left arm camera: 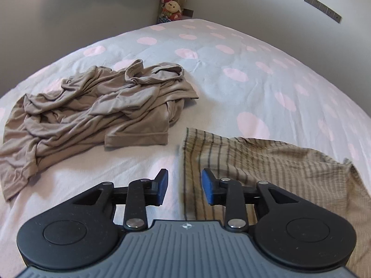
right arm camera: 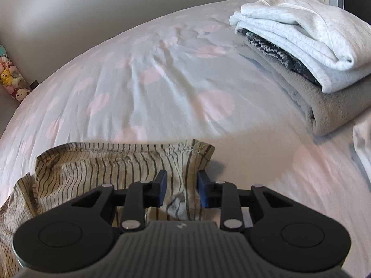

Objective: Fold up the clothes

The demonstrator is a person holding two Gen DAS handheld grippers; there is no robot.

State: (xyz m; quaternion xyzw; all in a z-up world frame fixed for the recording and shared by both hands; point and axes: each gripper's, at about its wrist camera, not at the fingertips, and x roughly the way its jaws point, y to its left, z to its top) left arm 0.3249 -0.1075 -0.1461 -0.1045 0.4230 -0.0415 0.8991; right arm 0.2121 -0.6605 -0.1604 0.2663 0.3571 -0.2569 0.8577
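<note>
A beige garment with dark stripes (left arm camera: 266,162) lies spread on the bed. My left gripper (left arm camera: 184,186) is open, its jaws straddling the garment's left edge. In the right wrist view the same striped garment (right arm camera: 104,162) shows a folded upper edge, and my right gripper (right arm camera: 182,190) is open with a raised fold of the cloth between its blue pads, not clamped. A crumpled taupe shirt (left arm camera: 92,113) lies to the left, apart from both grippers.
The bed cover (left arm camera: 231,81) is pale with pink dots. A stack of folded clothes (right arm camera: 301,53) sits at the right, white on top, grey below. Plush toys (left arm camera: 172,0) stand in the corner by the wall. Another white cloth (right arm camera: 363,143) shows at the right edge.
</note>
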